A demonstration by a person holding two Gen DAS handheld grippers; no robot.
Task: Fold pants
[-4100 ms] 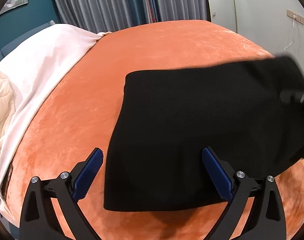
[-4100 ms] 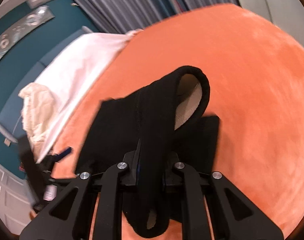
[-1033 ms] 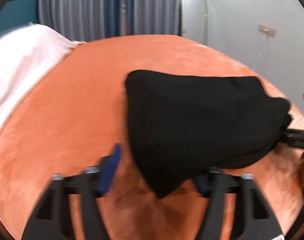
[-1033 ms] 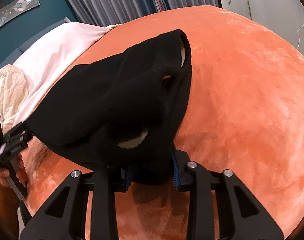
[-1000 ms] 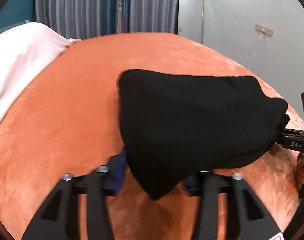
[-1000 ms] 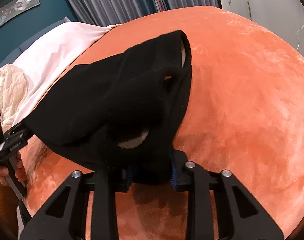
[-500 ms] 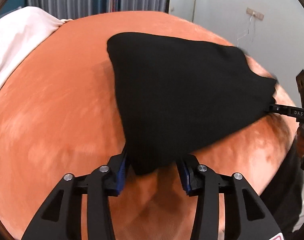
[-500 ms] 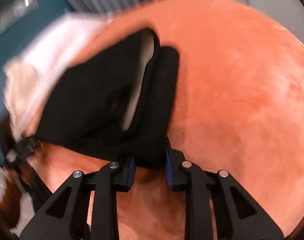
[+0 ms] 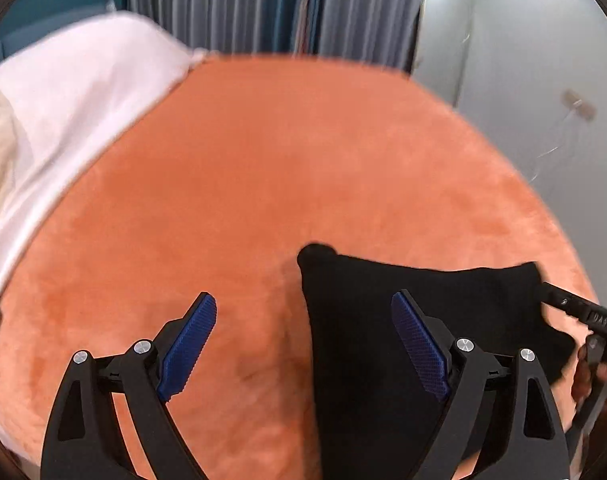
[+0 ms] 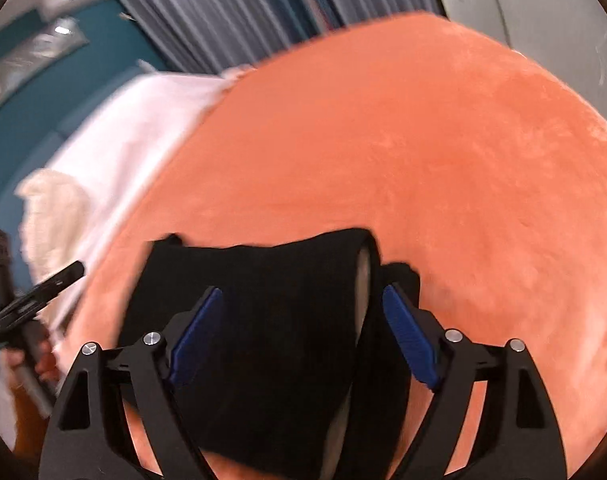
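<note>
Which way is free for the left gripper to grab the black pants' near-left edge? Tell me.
Probably straight ahead: left gripper is open, pants lying flat on the orange blanket, edge between its fingers, nothing blocking.

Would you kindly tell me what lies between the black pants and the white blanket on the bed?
Only bare orange bedcover lies between the black pants and the white blanket; the left wrist view shows that stretch best.

Bare orange bedspread [image 9: 263, 168] beyond the folded pants [image 9: 383, 320]; white blanket [image 9: 83, 88] bounds its left.
</note>
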